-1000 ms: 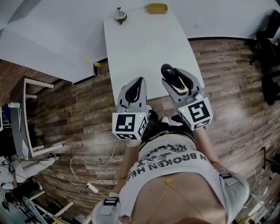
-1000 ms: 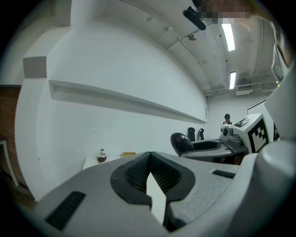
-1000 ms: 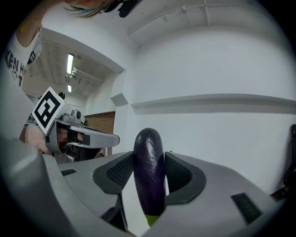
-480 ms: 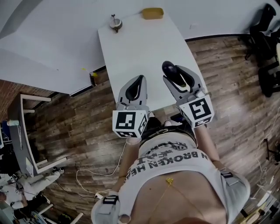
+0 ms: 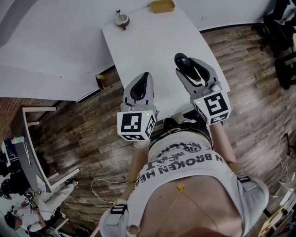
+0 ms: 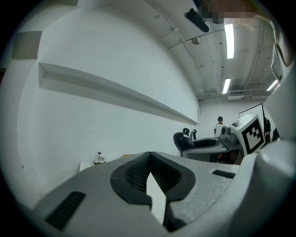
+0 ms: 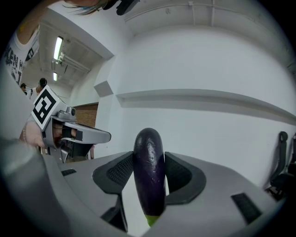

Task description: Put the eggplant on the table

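A dark purple eggplant (image 7: 149,169) with a green stem end stands upright between the pads of my right gripper (image 7: 149,159), which is shut on it. In the head view the eggplant (image 5: 181,60) juts past the tips of the right gripper (image 5: 187,68), above the near right part of the white table (image 5: 152,41). My left gripper (image 5: 144,77) hovers over the table's near edge, beside the right one. Its pads (image 6: 134,173) meet at the tips with nothing between them. The left gripper view also catches the eggplant (image 6: 182,140) off to the right.
A small bowl with an upright handle (image 5: 122,19) and a yellow object (image 5: 162,5) sit at the table's far end. A white wall panel lies to the left, wooden floor on both sides. Dark chairs (image 5: 283,46) stand at the right, and a metal rack (image 5: 27,139) at the left.
Both grippers have moved forward, further over the table, side by side. The eggplant has stayed gripped in the right one. The left gripper has stayed shut.
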The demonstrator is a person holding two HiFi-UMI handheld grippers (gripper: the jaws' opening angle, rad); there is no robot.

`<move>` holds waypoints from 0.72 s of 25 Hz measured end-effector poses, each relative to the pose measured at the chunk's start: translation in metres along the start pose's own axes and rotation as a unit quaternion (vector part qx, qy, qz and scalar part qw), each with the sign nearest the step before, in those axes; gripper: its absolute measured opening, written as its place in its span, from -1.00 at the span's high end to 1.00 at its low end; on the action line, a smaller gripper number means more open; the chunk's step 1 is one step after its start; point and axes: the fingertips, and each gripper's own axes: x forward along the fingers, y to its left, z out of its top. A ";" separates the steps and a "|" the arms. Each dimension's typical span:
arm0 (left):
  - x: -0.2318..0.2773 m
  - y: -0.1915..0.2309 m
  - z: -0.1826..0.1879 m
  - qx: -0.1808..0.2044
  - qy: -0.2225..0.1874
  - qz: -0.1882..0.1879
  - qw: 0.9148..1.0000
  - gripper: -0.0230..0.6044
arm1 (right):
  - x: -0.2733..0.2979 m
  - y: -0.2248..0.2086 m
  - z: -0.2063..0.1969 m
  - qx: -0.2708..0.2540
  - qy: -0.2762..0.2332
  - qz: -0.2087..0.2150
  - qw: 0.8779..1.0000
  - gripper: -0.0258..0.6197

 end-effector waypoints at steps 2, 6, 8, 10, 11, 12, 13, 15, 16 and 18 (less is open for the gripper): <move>0.001 0.009 0.000 0.002 0.002 -0.001 1.000 0.91 | 0.009 0.003 -0.001 0.002 0.001 -0.001 1.000 0.27; 0.000 0.023 -0.004 0.005 0.006 -0.004 1.000 0.91 | 0.022 0.011 -0.005 0.007 0.004 0.001 1.000 0.27; 0.000 0.029 -0.006 0.004 0.008 0.000 1.000 0.91 | 0.028 0.014 -0.008 0.006 0.006 0.004 1.000 0.27; -0.001 0.033 -0.006 0.004 0.009 0.007 1.000 0.91 | 0.033 0.014 -0.008 0.005 0.007 0.009 1.000 0.27; -0.001 0.035 -0.005 0.005 0.008 0.012 1.000 0.91 | 0.036 0.014 -0.007 0.004 0.006 0.011 1.000 0.27; -0.002 0.036 -0.004 0.005 0.006 0.017 1.000 0.91 | 0.038 0.013 -0.005 0.004 0.004 0.015 1.000 0.27; -0.003 0.039 -0.003 0.005 0.005 0.023 1.000 0.91 | 0.041 0.012 -0.004 0.003 0.003 0.018 1.000 0.27; -0.003 0.043 0.000 0.003 0.001 0.037 0.999 0.91 | 0.046 0.010 -0.001 -0.002 0.002 0.028 1.000 0.27; -0.002 0.045 0.002 0.001 -0.002 0.044 0.999 0.91 | 0.048 0.008 0.000 -0.005 0.001 0.034 0.999 0.27; 0.001 0.046 0.003 -0.003 -0.005 0.058 0.998 0.91 | 0.053 0.005 0.004 -0.012 0.000 0.048 0.999 0.27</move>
